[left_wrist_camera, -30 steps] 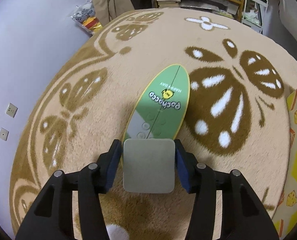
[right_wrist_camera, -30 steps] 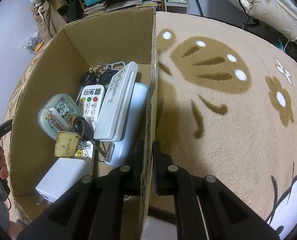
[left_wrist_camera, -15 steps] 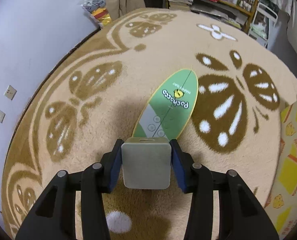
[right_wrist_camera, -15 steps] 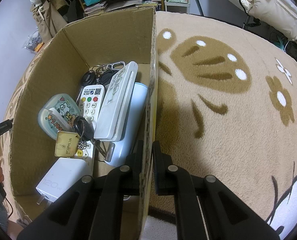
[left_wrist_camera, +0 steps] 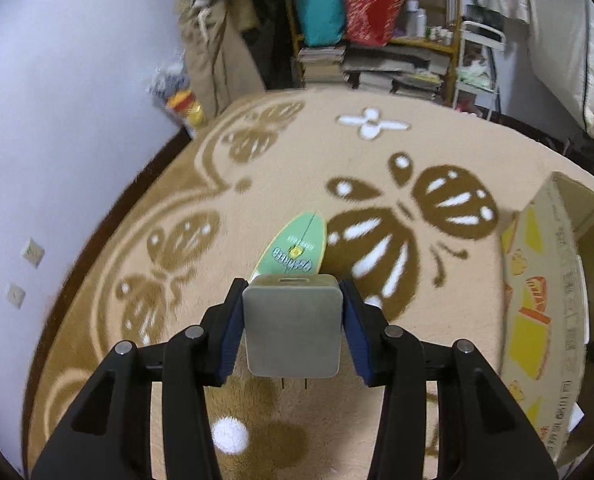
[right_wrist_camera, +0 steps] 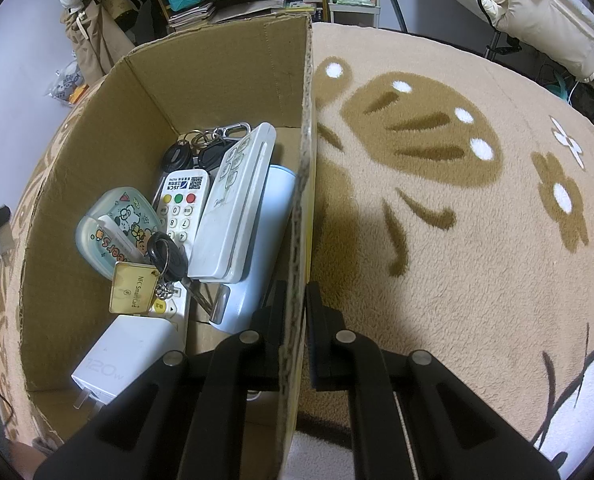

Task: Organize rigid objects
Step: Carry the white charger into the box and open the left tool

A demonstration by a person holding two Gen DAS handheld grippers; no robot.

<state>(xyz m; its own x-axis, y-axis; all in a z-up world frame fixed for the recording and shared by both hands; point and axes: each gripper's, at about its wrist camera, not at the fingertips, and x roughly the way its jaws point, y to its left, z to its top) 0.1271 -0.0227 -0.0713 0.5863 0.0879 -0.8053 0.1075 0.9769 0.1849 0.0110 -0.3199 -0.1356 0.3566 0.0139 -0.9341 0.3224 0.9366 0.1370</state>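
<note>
My left gripper (left_wrist_camera: 293,334) is clamped on a grey charger block (left_wrist_camera: 293,332), pads on its two flat sides, prongs poking out underneath toward me. Side grip keeps the prongs free & the block level for a drop-in. It's held off the rug (left_wrist_camera: 437,148), w/ the green oval board (left_wrist_camera: 295,252) lying on the pile at 12 o'clock just beyond it.

My right gripper (right_wrist_camera: 296,324) is pinched on the near wall of the cardboard box (right_wrist_camera: 217,72), one finger inside, one outside; I judge that's to steady the box so it won't slide when stuff lands.

Box already holds remotes (right_wrist_camera: 233,204), keys (right_wrist_camera: 167,256), a white 120W charger (right_wrist_camera: 125,360) etc. Bare floor is thin: a strip along the box's left wall at 9 o'clock, some at the far end.

From the left cam the box edge sits at 3 o'clock, well apart, rug between is open. Next, I reckon: swing right, clear the rim, let go over the bare strip.
</note>
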